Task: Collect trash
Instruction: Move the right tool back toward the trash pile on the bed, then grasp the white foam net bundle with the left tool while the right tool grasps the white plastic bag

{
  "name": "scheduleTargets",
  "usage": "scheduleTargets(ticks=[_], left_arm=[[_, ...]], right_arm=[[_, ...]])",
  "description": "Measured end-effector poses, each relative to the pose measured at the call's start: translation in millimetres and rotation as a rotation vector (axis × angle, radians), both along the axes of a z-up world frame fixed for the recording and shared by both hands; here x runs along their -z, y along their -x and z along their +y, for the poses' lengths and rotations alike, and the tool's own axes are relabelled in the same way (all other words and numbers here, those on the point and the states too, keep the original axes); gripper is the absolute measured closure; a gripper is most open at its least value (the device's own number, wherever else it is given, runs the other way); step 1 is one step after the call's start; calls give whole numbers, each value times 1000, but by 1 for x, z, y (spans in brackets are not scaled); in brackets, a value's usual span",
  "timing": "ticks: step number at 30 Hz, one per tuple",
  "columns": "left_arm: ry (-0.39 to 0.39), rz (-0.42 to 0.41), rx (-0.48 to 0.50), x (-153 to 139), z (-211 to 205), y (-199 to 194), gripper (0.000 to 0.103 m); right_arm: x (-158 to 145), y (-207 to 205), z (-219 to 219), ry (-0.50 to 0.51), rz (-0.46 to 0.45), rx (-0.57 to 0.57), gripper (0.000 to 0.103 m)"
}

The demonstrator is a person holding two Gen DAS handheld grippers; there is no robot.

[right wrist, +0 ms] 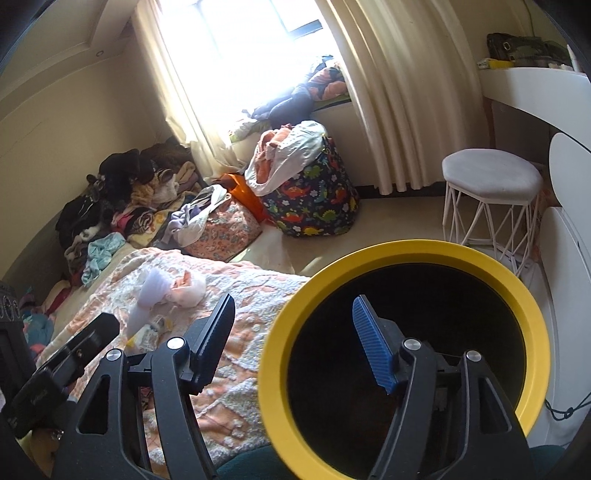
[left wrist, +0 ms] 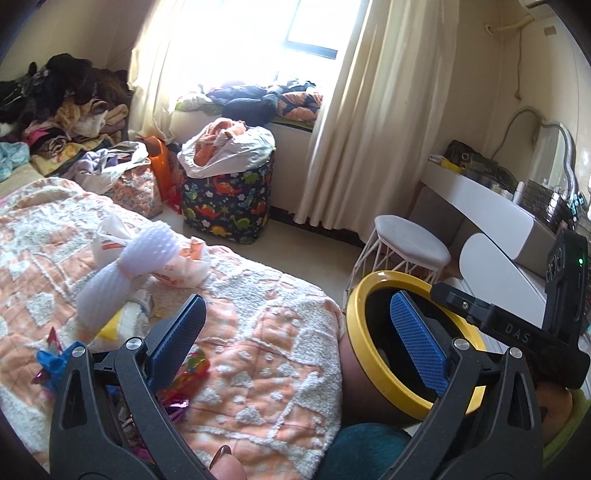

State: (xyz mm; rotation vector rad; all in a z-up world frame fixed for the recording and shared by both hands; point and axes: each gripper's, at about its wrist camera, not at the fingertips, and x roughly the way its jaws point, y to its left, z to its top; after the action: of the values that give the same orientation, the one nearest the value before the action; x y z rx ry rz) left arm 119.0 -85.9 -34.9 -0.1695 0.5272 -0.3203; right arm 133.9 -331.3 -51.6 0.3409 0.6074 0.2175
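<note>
Left wrist view: left tongs (left wrist: pixel 299 332) gape empty, shiny crumpled candy wrappers (left wrist: pixel 184 373) lying just below-left at the quilted bed's (left wrist: pixel 266 317) near edge, yellow-rimmed black bin (left wrist: pixel 360 354) to the right, right tongs (right wrist: pixel 295 347) also apart.

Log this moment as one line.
left gripper: open, empty | right gripper: open, empty | yellow-rimmed bin: beside bed | wrappers: on bedspread, uncollected

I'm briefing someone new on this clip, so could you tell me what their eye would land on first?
Most striking is the yellow-rimmed bin, its dark mouth filling the lower right of the right wrist view beside the bed. Next comes the bright window between cream curtains, with a dinosaur-print basket stuffed with clothes on the floor below it. On the orange-and-white bedspread lie colourful wrappers and a crumpled plastic bag.
</note>
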Motion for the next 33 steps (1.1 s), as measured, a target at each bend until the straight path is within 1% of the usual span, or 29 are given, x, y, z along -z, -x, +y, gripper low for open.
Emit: scheduleTargets(ticks=[9, 18, 24, 27, 29, 31, 33], left_arm=[[14, -2, -99, -4, 38, 2, 11], [30, 6, -215, -5, 91, -2, 11], [22, 14, -263, -5, 118, -9, 11], [5, 42, -266, -4, 129, -19, 11], [-9, 63, -253, -2, 135, -26, 11], [-35, 97, -244, 3, 139, -38, 11], [-36, 138, -227, 8, 145, -50, 11]], right_arm=[[-3, -5, 29, -1, 5, -81, 38], [-11, -20, 73, 16, 2, -177, 36], [-16, -33, 102, 36, 0, -243, 32], [-14, -41, 117, 50, 4, -267, 31], [-12, -49, 128, 61, 15, -284, 29], [-9, -60, 137, 71, 29, -296, 29], [-5, -70, 148, 94, 35, -315, 28]])
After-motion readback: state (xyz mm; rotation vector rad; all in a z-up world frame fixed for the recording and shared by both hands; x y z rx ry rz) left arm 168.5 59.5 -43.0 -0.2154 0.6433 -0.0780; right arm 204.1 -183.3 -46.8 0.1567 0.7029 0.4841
